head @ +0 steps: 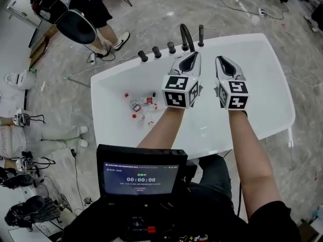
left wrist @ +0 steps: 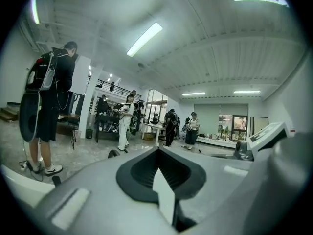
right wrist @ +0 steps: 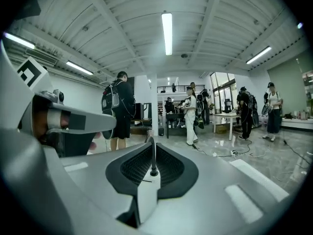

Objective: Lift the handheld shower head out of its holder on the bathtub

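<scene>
The white bathtub (head: 272,84) fills the middle of the head view. On its far rim stand three black knobs (head: 156,52), a curved black spout (head: 185,36) and the black handheld shower head (head: 201,35), upright in its holder. My left gripper (head: 192,57) hangs over the tub just short of the spout, jaws together and empty. My right gripper (head: 224,63) is beside it, to the right of the shower head, also shut and empty. In the right gripper view a thin black upright fixture (right wrist: 153,153) shows just past my shut jaws; which fixture it is I cannot tell.
Several small bottles (head: 141,105) lie on the tub floor at the left. A person (head: 86,9) stands beyond the tub's far left corner, with more people further back in the room (right wrist: 190,111). A screen (head: 141,178) sits at my chest. Cables (head: 242,6) cross the floor.
</scene>
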{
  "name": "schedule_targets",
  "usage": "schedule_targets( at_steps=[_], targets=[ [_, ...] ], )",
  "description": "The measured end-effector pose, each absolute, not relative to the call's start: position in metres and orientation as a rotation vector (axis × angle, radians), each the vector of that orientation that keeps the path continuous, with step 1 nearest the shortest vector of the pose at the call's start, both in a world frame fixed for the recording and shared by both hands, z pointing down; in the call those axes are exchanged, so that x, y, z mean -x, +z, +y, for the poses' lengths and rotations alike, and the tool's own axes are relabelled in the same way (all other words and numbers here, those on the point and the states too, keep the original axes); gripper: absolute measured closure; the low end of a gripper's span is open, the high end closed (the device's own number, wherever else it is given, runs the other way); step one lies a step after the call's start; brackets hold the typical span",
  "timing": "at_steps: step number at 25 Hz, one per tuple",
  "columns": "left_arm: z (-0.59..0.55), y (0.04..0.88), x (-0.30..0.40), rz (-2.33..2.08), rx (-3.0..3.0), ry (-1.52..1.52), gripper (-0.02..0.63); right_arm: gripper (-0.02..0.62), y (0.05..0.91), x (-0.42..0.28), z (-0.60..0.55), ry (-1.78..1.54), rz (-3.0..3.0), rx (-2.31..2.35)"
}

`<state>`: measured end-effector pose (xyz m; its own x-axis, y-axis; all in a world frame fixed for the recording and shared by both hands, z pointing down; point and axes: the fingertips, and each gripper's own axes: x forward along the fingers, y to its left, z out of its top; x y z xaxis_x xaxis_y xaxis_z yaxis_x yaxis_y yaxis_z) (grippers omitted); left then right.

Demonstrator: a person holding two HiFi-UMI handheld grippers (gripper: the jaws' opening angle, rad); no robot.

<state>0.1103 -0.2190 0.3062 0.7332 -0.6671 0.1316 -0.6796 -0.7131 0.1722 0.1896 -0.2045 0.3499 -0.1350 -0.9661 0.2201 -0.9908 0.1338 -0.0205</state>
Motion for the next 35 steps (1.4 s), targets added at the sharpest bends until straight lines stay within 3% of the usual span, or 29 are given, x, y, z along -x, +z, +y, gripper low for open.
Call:
schedule_targets(
  at_steps=[12,16,25,29,32,35],
  targets=[
    [-0.328,0.448,-0.199,-1.237,-2.683,0.012,0.606,0.491,0.547,-0.266,-0.390,0.296,-2.312,-1.749],
    [-0.348,0.501,-0.203,-1.291,-2.642,-0.001,0.606,0.483,0.593,-0.271,-0.438,0.283,-2.350,-1.729],
    [-0.383,0.595,-0.188,-1.365,-2.589,-0.022,0.591,0.390,0.678,-0.259,-0.518,0.225,-2.337,-1.658],
    [-0.390,0.617,-0.172,-1.408,-2.557,-0.037,0.591,0.388,0.697,-0.253,-0.540,0.206,-2.319,-1.643],
    [-0.391,0.626,-0.163,-1.426,-2.546,-0.040,0.591,0.444,0.699,-0.254,-0.548,0.199,-2.314,-1.686],
    [-0.393,0.632,-0.153,-1.441,-2.520,-0.044,0.591,0.453,0.696,-0.256,-0.554,0.211,-2.309,-1.706]
  ],
)
